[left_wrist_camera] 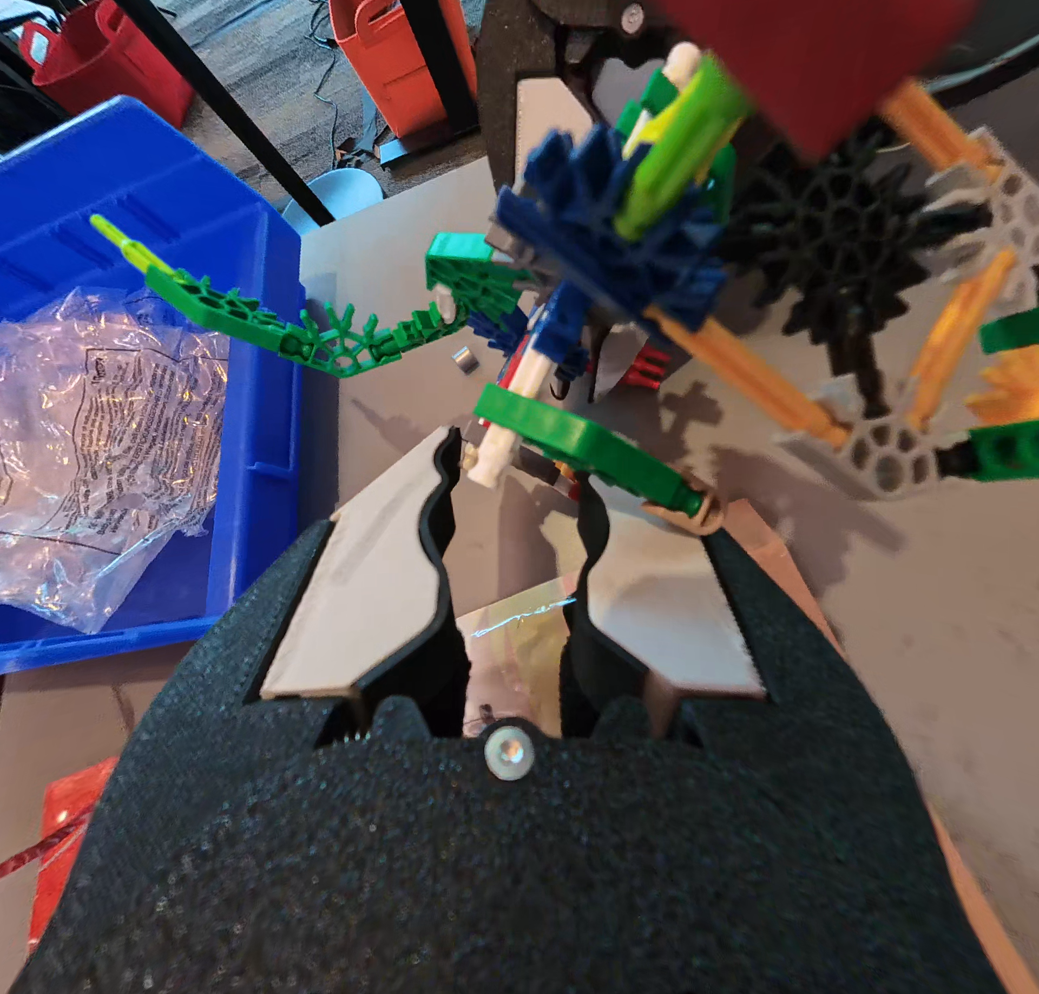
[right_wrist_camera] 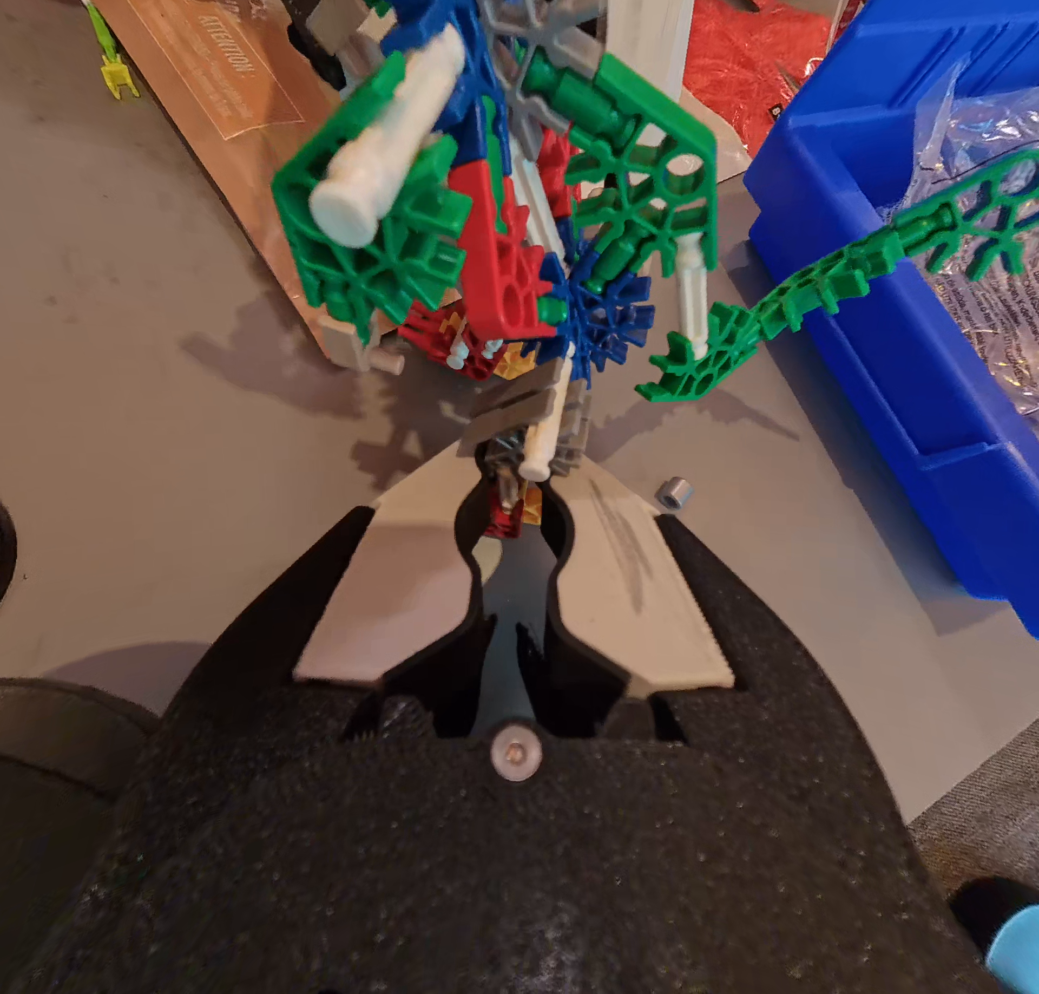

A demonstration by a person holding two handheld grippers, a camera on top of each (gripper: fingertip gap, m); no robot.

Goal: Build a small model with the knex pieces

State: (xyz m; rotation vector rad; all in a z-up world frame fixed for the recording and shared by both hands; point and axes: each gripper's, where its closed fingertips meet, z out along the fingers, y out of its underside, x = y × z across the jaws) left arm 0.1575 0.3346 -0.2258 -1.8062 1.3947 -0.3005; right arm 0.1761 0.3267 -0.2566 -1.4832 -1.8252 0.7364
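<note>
— What does the right gripper (right_wrist_camera: 514,503) hold?
— Its jaws are clamped on the lower end of the rod-and-connector model (right_wrist_camera: 506,224), above the grey desk (right_wrist_camera: 140,461).
— And the left gripper (left_wrist_camera: 520,475)?
— Jaws apart, either side of the model's white rod (left_wrist_camera: 495,449). A green chain (left_wrist_camera: 315,331) reaches over the blue bin (left_wrist_camera: 253,461).

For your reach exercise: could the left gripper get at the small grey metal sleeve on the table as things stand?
Probably not directly: the left gripper has the toy model hanging between its tips and the sleeve.
</note>
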